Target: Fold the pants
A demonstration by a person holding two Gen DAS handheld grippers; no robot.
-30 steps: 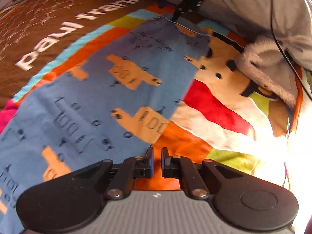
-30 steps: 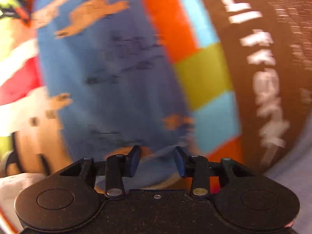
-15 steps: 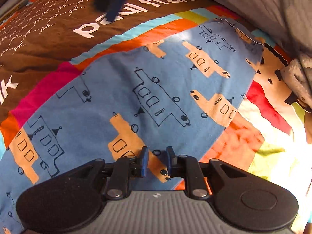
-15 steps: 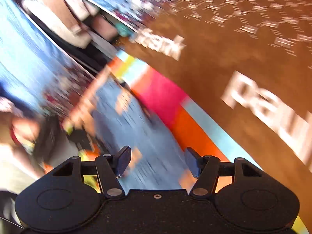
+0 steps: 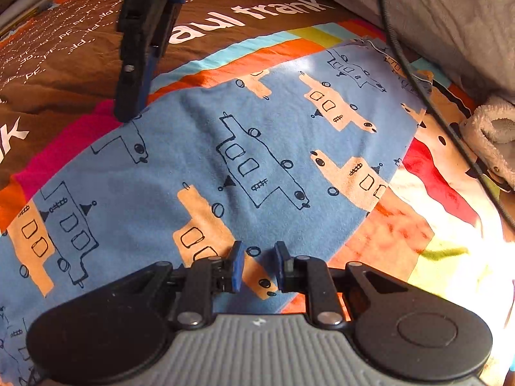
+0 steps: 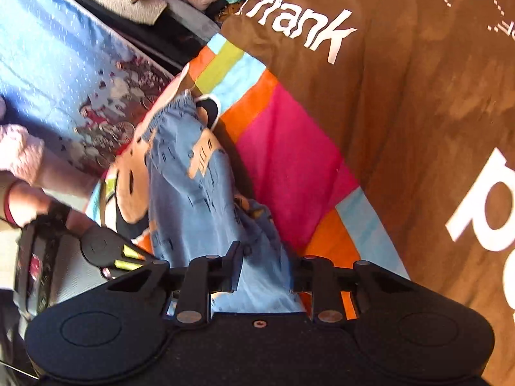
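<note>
Your blue printed pants (image 5: 199, 167) lie spread flat across the colourful bedspread (image 5: 428, 244), mid-fold.
Your right gripper (image 6: 262, 268) is closing on a bunched edge; a thin bite could slip free. Your left gripper (image 5: 257, 265) hovers slightly parted, holding nothing.

Blue train-print pants (image 5: 257, 160) lie flat on the bedspread (image 5: 64, 74); left gripper (image 5: 257, 267) slightly open above them, right gripper (image 5: 138, 64) at far edge.
</note>
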